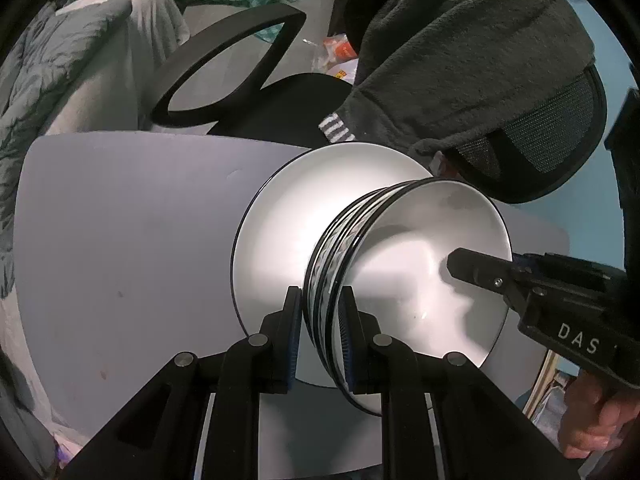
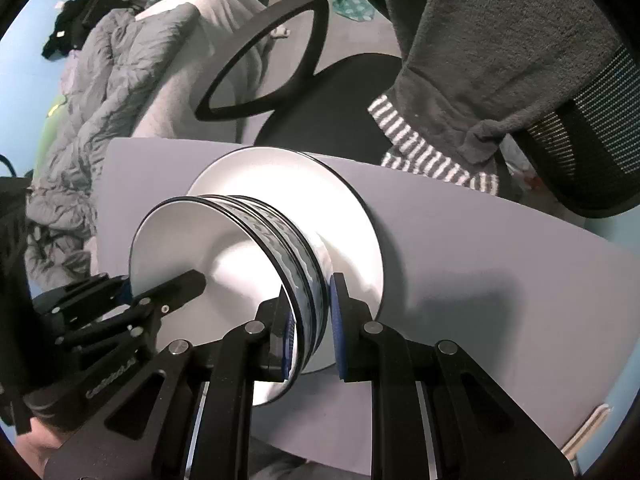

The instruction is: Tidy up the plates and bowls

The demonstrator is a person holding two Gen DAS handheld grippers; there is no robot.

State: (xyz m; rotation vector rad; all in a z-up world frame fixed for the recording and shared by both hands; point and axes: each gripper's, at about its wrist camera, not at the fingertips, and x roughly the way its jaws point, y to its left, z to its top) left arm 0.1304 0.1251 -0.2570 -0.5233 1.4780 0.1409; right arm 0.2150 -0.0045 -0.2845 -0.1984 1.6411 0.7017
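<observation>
My left gripper [image 1: 320, 320] sits at the bottom centre of its own view, its two blue-padded fingers [image 1: 294, 332] closed onto the rim of the stack of white bowls with black-edged rims and a patterned grey band [image 1: 420, 280]. In the right wrist view my right gripper [image 2: 310, 328] is set around the opposite side of that same rim, one finger inside the top bowl and one outside; the inner pad looks seated, but I see a sliver of gap at the outer pad, so I cannot tell whether it is truly clamped.

The bowls stand nested on the large white plate with a thin black edge [image 1: 280, 208], which lies flat on the pale grey table [image 1: 120, 220]. In the left view the right gripper comes in from the right edge of the frame, reaching across the bowl's interior. A black office chair [image 2: 320, 92] with a dark grey towel [image 2: 500, 40] over it fills the upper part of both views.

What matters next, I judge, is that the grippers face each other across the stack's diameter, neither nearer, with the stack's axis normal to the table. A level two-sided lift seems called for.
</observation>
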